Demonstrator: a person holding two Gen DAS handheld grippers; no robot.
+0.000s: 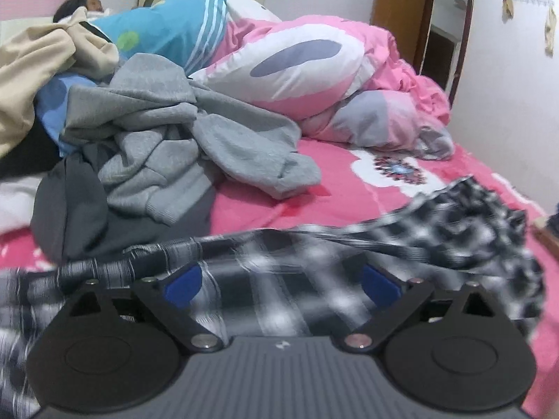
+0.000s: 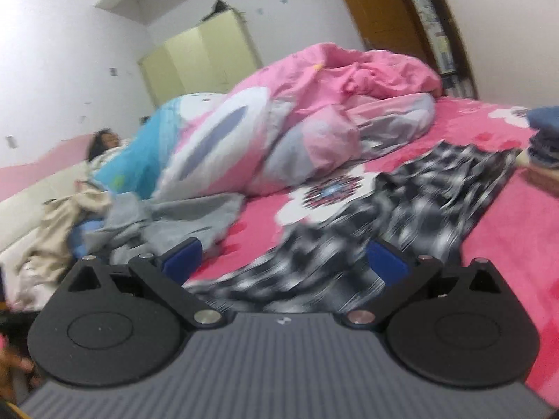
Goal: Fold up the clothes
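The left gripper (image 1: pixel 282 282) stands wide, its blue pads (image 1: pixel 183 284) apart and pressing on nothing, with the black-and-white checked shirt (image 1: pixel 314 279) spread on the bed just under and beyond them. The right gripper (image 2: pixel 283 262) is also spread wide and grips nothing; the same checked shirt (image 2: pixel 401 216) lies ahead of it, blurred, running away across the pink flowered bedsheet (image 2: pixel 506 244). Beyond the shirt in the left wrist view, a rumpled grey sweatshirt (image 1: pixel 181 139) lies on top of a dark grey garment (image 1: pixel 77 209), and a beige garment (image 1: pixel 45 59) is heaped further to the left. Behind them a pink, white and grey quilt (image 1: pixel 314 70) is bunched up beside a blue quilt (image 1: pixel 167 31), under which a person (image 1: pixel 78 3) lies at the head of the bed. A stack of folded clothes (image 2: pixel 545 143) sits at the right edge of the right wrist view. A wooden door (image 1: pixel 398 3) stands against the back wall.
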